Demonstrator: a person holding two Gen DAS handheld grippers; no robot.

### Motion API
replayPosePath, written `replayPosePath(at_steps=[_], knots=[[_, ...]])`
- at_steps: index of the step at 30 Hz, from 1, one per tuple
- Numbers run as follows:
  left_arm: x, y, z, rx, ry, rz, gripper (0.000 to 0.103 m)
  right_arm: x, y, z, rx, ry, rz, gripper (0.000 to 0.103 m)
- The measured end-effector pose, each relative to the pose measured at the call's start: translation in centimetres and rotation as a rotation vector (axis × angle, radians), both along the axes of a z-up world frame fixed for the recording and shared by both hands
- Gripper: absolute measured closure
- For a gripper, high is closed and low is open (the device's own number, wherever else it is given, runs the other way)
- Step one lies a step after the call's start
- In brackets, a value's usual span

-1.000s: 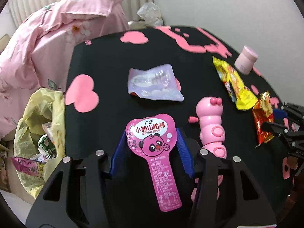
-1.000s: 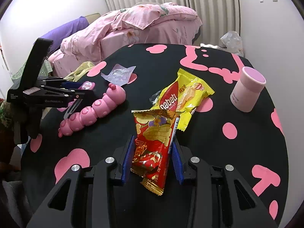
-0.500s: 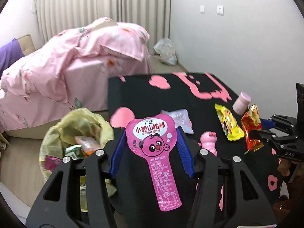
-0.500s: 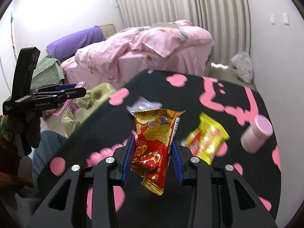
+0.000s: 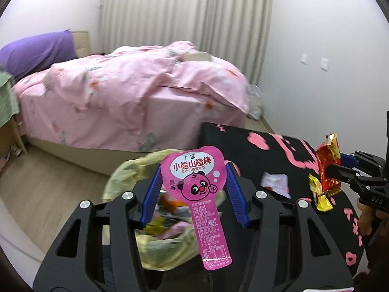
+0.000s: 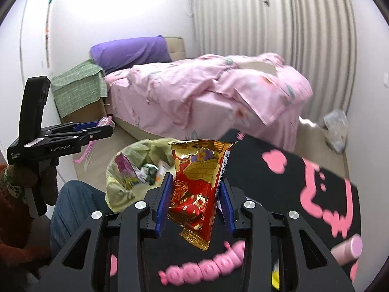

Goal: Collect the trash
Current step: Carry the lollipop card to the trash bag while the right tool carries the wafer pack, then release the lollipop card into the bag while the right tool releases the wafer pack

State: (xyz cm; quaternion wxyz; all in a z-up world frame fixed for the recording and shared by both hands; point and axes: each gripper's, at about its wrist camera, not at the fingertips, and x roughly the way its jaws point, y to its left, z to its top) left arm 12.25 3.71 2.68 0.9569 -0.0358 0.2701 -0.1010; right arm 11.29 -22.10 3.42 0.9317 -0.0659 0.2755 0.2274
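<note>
Two tongs, each pinching trash: the left tongs (image 5: pixel 193 194) grip a pink wrapper (image 5: pixel 197 194), the right tongs (image 6: pixel 194 200) a red packet (image 6: pixel 198 185), above the yellow trash bag (image 6: pixel 121 189).

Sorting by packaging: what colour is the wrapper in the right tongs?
Red with gold print, the wrapper shows best in the right wrist view.

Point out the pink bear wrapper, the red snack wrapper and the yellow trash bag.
pink bear wrapper (image 5: pixel 194 182): left wrist view, cartoon face.
red snack wrapper (image 6: pixel 197 182): right wrist view, printed front.
yellow trash bag (image 6: pixel 116 194): right wrist view, left wall.
</note>
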Motion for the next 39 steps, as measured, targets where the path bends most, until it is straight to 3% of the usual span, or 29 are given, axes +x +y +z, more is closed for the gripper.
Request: replayPosePath(at_steps=[10,24,31,39], knots=[[-0.1,7.0,-2.1,-0.14,0.014,0.185,0.054,3.0,6.2,0.0,-0.019,0.029,0.065,0.068],[2.1,7.1,-5.2,-0.123,0.074,0.217,0.054,9.0,10.6,-2.5,-0.046,0.105,0.151,0.068],[4.0,7.4,-7.2,-0.173,0.087,0.207,0.054,10.5,12.6,-4.9,-0.098,0.12,0.19,0.068],[7.4,7.1,-10.6,-0.185,0.187,0.209,0.054,13.8,13.7,-6.8,-0.109,0.151,0.211,0.068]])
